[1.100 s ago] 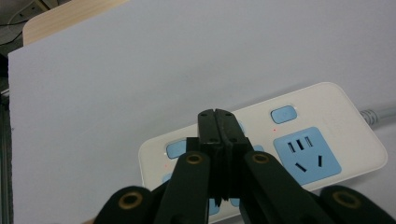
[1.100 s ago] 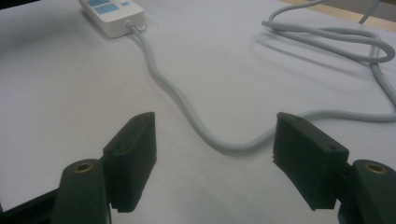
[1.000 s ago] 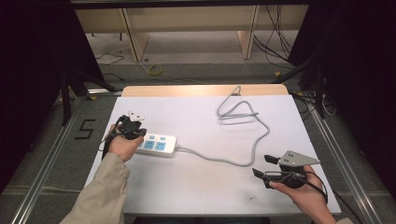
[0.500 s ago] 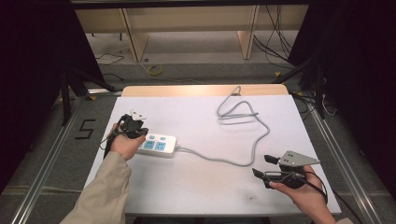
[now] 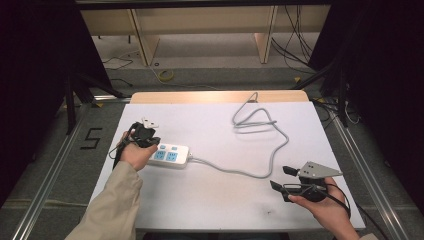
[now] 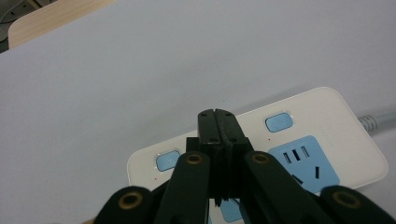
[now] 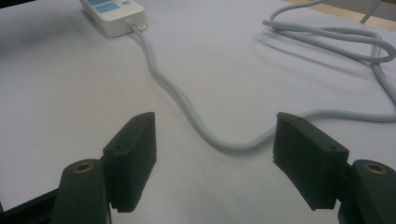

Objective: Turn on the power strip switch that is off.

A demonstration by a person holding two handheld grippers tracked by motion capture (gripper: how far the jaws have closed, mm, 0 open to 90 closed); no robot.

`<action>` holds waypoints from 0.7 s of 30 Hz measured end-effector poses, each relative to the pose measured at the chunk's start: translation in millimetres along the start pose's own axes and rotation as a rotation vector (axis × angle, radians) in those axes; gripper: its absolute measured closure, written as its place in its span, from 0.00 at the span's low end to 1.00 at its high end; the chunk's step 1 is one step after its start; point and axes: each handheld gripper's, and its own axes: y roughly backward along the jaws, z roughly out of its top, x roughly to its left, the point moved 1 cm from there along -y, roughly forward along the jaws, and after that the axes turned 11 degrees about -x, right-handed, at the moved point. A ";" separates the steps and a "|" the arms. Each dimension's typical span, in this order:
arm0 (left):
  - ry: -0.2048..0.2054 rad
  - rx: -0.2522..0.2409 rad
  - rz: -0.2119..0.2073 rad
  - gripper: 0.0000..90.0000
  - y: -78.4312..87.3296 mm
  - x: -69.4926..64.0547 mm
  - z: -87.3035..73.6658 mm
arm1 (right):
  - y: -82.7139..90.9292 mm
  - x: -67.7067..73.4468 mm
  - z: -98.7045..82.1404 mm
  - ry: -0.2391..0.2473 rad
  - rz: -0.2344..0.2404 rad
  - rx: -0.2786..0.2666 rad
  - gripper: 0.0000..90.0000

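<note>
A white power strip with blue sockets and blue switches lies on the left of the white table. Its grey cable runs right and loops at the back. My left gripper is shut with nothing between its jaws, its tips just above the power strip between the two switches. My right gripper stands open near the front right, a little above the table. In the right gripper view my right gripper looks at the cable, which curves past between its jaws farther off.
A wooden strip borders the table's far edge. Metal rails run along both sides. Shelving legs and loose cables lie on the floor behind.
</note>
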 end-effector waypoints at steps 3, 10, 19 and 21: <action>-0.004 0.004 -0.002 1.00 -0.7 -0.6 1.0 | 0.1 0.1 0.1 -0.001 -0.001 0.000 0.34; 0.000 0.004 -0.004 1.00 -3.4 -1.5 1.8 | 0.2 0.0 0.1 -0.002 -0.001 -0.002 0.34; -0.003 0.009 -0.006 1.00 -6.9 -3.0 2.8 | -0.1 -0.1 0.0 -0.001 0.000 -0.001 0.34; -0.001 0.013 -0.008 1.00 -7.6 -3.1 3.1 | 0.0 -0.2 0.0 -0.002 0.000 -0.001 0.34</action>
